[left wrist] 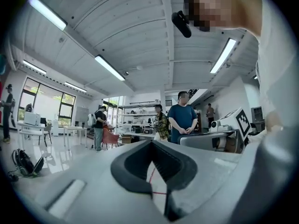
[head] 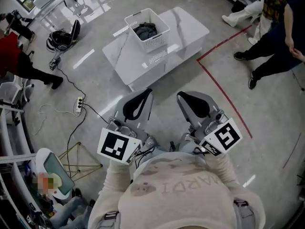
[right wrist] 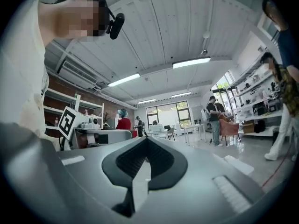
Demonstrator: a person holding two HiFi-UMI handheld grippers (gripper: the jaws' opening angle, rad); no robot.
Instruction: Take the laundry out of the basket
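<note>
Two tongs show low in the head view, the left tongs (head: 146, 93) and the right tongs (head: 183, 97), both close to the person's chest and well apart from the white desk (head: 188, 28). Only this view shows the task's things. The white basket (head: 160, 41) stands upright on the desk with its opening facing up, and the dark laundry (head: 145, 30) lies inside it as a heap. From above the basket looks almost square, so I cannot tell its long axis. The desk runs from lower left to upper right in the picture.

The gripper views look up and outward, to the ceiling lamps and to people far in the room, and neither shows the basket. In the left gripper view the left tongs (left wrist: 152, 143) have their tips together and hold nothing. In the right gripper view the right tongs (right wrist: 147, 139) are closed the same way, also without a thing between them.

The folds and single pieces of the laundry are too small to make out.
</note>
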